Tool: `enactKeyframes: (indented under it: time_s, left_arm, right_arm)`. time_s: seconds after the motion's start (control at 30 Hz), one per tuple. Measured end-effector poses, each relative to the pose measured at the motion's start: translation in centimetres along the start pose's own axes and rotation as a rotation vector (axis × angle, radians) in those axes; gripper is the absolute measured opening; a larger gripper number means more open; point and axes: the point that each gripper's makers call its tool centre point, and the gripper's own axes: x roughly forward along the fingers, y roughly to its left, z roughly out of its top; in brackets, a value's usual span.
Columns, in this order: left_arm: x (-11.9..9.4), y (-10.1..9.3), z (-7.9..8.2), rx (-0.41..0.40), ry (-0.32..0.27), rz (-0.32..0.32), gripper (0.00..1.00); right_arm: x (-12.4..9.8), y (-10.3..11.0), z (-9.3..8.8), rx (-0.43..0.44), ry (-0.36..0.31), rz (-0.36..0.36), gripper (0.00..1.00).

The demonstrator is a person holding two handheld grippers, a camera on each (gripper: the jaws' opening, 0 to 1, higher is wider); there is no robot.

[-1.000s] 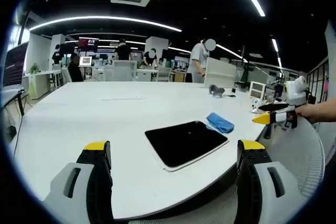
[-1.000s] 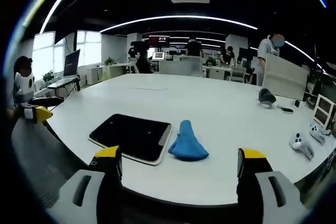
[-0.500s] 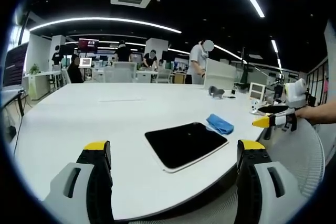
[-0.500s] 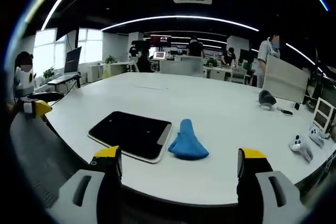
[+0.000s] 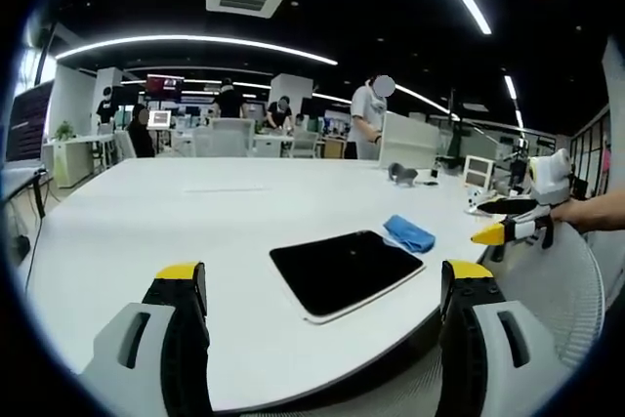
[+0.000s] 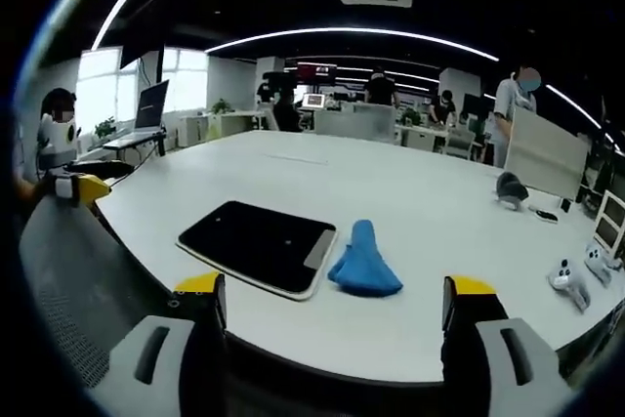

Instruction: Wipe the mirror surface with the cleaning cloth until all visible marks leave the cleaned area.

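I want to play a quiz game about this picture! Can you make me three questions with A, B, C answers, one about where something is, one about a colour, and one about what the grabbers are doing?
1. Where is the cloth?
A. on the mirror
B. on the table beside the mirror
C. in a gripper

2. What colour is the cloth?
A. blue
B. red
C. green

3. How is the right gripper?
A. shut on the cloth
B. pressing the mirror
C. open, holding nothing

Answers:
1 B, it lies on the white table next to the mirror.
2 A, it shows blue in both views.
3 C, its jaws stand wide apart, short of the table.
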Motion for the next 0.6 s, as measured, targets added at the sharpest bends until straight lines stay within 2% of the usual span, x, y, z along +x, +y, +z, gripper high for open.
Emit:
enactKeyframes:
  time_s: [0.1, 0.3, 0.4, 0.47, 0.6]
  left_arm:
    - [0.0, -0.1, 0.1, 0.0, -0.005, -0.008, 0.98]
    - [0.0, -0.2, 0.3, 0.003, -0.015, -0.014, 0.98]
    - [-0.1, 0.1, 0.2, -0.007, -0.017, 0.005, 0.96]
    - [-0.1, -0.2, 0.2, 0.001, -0.016, -0.009, 0.96]
    - [-0.1, -0.1, 0.3, -0.001, -0.024, -0.004, 0.96]
  right_arm:
    - [0.0, -0.4, -0.3, -0.021, 0.018, -0.024, 0.88]
    - [-0.1, -0.8, -0.2, 0.006, 0.003, -0.044, 0.88]
    - [-0.1, -0.8, -0.4, 0.018, 0.014, -0.04, 0.89]
    - [-0.1, -0.5, -1.0, 0.027, 0.045, -0.03, 0.89]
    - [0.2, -0.8, -1.4, 0.027, 0.055, -0.014, 0.9]
